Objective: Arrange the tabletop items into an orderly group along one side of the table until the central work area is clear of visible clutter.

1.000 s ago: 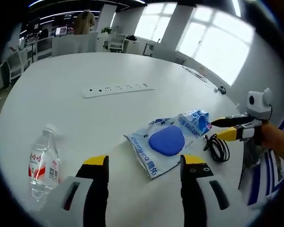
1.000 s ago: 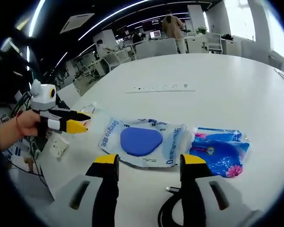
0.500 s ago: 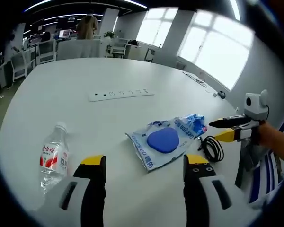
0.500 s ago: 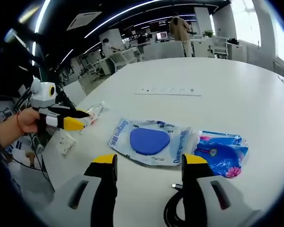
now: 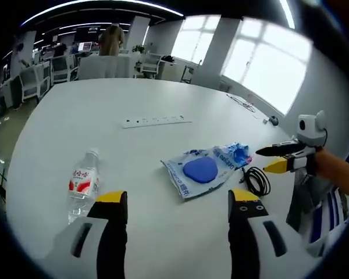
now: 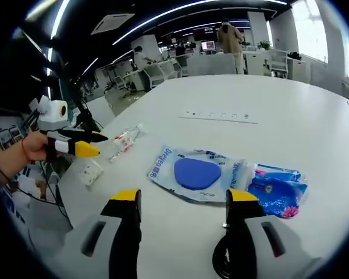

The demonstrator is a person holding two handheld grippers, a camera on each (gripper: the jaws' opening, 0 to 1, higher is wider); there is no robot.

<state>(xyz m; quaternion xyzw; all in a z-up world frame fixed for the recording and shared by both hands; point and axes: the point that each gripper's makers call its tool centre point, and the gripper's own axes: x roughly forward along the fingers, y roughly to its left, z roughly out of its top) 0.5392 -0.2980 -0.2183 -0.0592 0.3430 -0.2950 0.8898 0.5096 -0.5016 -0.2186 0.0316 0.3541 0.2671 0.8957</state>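
Left gripper view showed the left gripper (image 5: 177,203) with jaws wide apart, holding nothing, above the white table (image 5: 75,116). A water bottle (image 5: 82,183) lay to its left, two blue packets (image 5: 206,168) and a black cable (image 5: 256,181) further right. The right gripper (image 6: 185,203) was also spread open and empty, near the packets.

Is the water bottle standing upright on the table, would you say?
No, the water bottle lies on its side on the table.

Right claw (image 6: 183,203) open above blue pouch (image 6: 196,174); bottle (image 6: 125,140) left.
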